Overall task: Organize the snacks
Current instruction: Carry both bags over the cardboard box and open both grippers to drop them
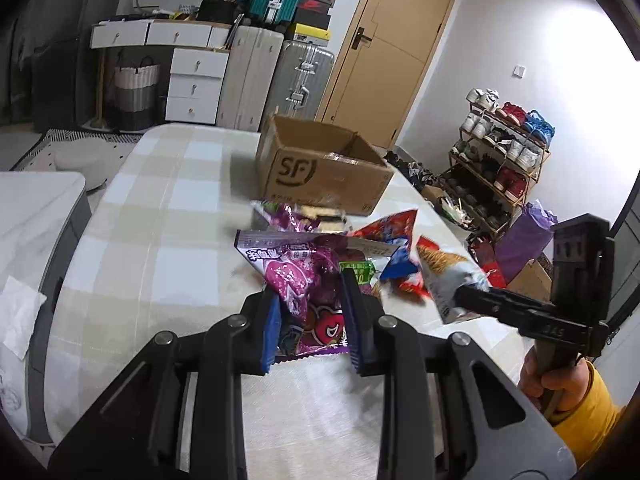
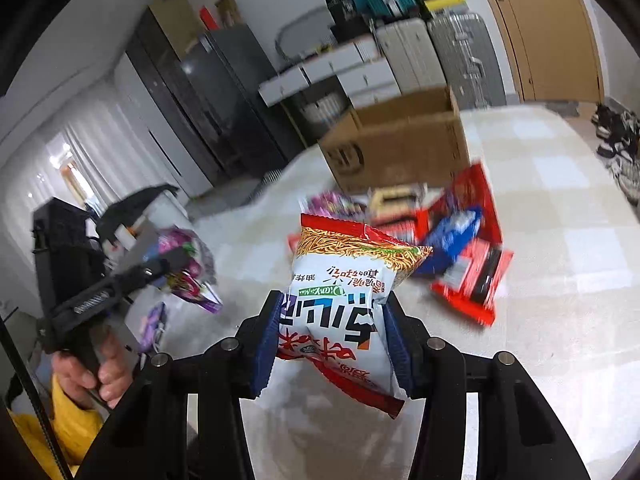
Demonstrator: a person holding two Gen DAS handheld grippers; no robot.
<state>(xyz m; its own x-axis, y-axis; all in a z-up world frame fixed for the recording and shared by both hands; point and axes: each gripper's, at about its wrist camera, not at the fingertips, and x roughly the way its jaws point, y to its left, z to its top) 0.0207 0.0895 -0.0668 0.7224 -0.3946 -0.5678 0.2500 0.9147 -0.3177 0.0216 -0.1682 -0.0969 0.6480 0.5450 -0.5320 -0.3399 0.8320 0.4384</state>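
Observation:
My left gripper (image 1: 310, 316) is shut on a purple candy bag (image 1: 308, 284) and holds it above the checked table (image 1: 160, 208). My right gripper (image 2: 332, 340) is shut on a white and red noodle snack bag (image 2: 344, 296), also lifted; the bag shows in the left wrist view (image 1: 444, 276) too. An open cardboard box (image 1: 320, 168) marked SF stands at the far side of the table; the right wrist view shows it too (image 2: 400, 144). Loose snacks lie in front of it: a red and blue bag (image 2: 464, 236), a biscuit pack (image 1: 320, 216) and another purple bag (image 2: 332, 204).
A shoe rack (image 1: 496, 160) stands to the right of the table. Suitcases (image 1: 280, 76) and white drawers (image 1: 192, 84) line the far wall beside a wooden door (image 1: 392, 48). A grey cabinet (image 1: 36, 240) is at the left.

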